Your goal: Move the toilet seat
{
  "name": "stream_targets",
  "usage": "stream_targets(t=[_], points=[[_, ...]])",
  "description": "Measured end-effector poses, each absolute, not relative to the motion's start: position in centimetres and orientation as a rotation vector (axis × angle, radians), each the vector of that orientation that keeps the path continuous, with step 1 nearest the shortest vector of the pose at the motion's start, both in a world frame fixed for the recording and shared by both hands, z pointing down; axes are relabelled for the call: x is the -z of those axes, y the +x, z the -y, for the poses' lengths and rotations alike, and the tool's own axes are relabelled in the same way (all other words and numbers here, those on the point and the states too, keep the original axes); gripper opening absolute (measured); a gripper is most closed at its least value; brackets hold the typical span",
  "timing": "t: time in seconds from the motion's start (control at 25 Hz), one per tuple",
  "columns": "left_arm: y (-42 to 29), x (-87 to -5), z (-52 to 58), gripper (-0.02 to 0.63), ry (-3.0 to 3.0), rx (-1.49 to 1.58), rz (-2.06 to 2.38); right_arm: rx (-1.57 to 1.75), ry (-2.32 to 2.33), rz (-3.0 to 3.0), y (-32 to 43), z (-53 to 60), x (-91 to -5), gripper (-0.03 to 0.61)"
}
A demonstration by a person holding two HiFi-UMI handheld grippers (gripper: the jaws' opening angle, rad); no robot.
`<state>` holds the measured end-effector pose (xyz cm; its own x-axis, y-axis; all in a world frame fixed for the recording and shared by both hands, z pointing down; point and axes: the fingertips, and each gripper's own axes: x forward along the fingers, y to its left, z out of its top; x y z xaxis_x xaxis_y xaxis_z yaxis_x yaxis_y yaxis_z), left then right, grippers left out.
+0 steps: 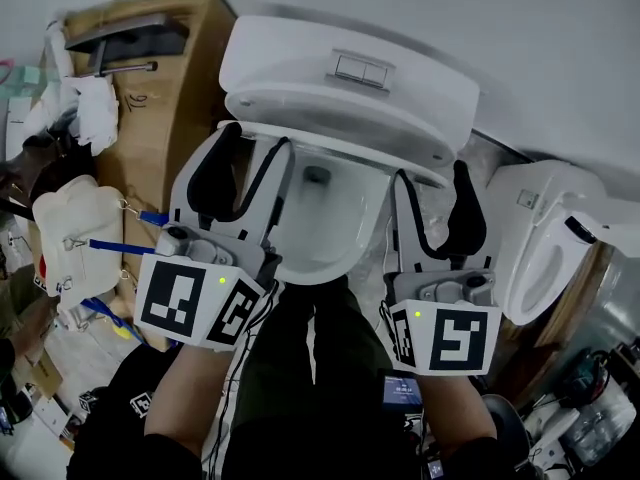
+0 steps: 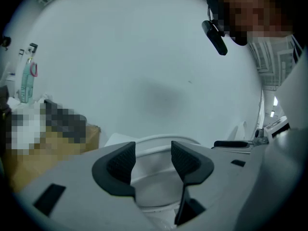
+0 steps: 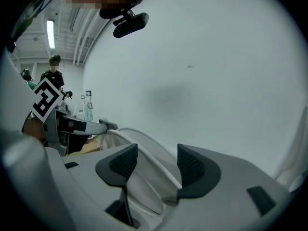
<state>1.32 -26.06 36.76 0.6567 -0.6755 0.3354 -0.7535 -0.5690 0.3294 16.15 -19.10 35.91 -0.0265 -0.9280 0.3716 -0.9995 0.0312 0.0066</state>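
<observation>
Left gripper and right gripper: jaws spread, nothing pinched. The toilet seat lies ahead of both tools, and one side edge passes between each pair of jaws, above the bowl. Close both grippers evenly on the edges, then swing the seat about its rear hinge without twisting it.

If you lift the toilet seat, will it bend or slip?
Probably stiff: the seat looks like hard moulded plastic. Maybe slippery, since it looks smooth and glossy. It likely pivots by the tank rather than lifting free.
</observation>
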Motion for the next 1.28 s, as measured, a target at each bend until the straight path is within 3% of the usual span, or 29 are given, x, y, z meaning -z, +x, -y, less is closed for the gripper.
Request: stream_targets(t=[1.28], points=[[0.6,-37.2,25.0,0.241,2.392,-0.295,1.117,-0.268,1.900,2.000,17.5,21.8,-36.1,0.261]])
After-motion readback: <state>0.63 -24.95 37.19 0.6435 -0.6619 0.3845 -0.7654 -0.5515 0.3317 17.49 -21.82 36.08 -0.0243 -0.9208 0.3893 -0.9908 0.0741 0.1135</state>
